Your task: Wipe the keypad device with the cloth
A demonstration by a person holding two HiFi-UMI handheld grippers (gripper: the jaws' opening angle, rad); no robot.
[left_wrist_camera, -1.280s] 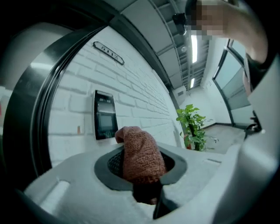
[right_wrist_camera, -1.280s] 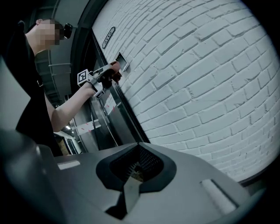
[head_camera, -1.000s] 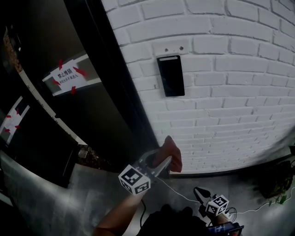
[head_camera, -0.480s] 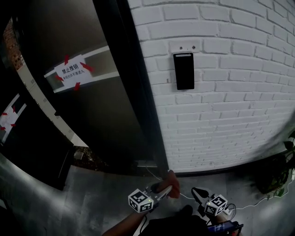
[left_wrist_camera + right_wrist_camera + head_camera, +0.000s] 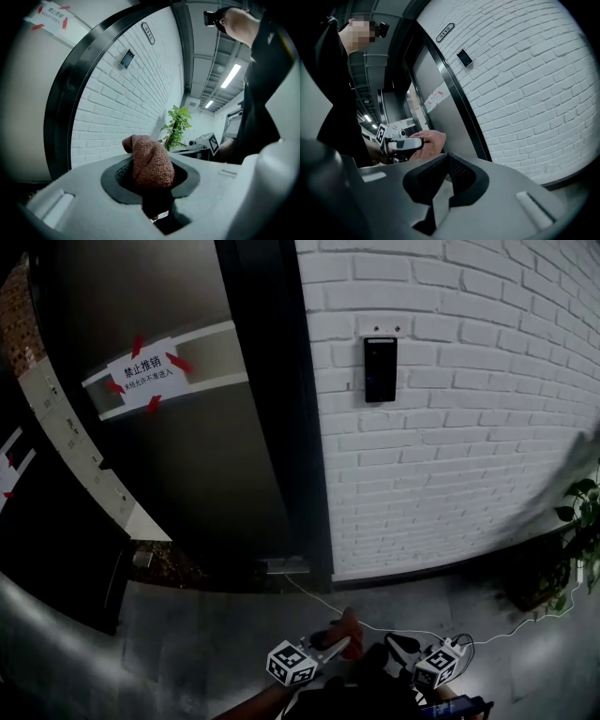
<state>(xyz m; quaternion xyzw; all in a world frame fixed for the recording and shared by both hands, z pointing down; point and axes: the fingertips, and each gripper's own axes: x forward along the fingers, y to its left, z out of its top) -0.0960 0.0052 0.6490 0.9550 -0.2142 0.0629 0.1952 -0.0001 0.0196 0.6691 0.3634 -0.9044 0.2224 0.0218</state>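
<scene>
The left gripper (image 5: 151,180) is held low, just beside the right gripper (image 5: 437,197), both jaws pointing up and forward. Its jaws are clamped on a rust-brown cloth (image 5: 149,161) that sticks out past them. The bare left forearm (image 5: 251,703) reaches forward. The right gripper's jaws are drawn together with nothing between them.

I place all off keypad device (image 5: 380,369), mounted on brick wall (image 5: 469,456). Door frame (image 5: 281,427) just left of it; paper sign (image 5: 142,373) on door (image 5: 187,484) farther left. Plant (image 5: 581,521) below, right. Well below it: my left gripper (image 5: 330,648), cloth (image 5: 349,626) between jaws; my right gripper (image 5: 401,649) beside, right.
</scene>
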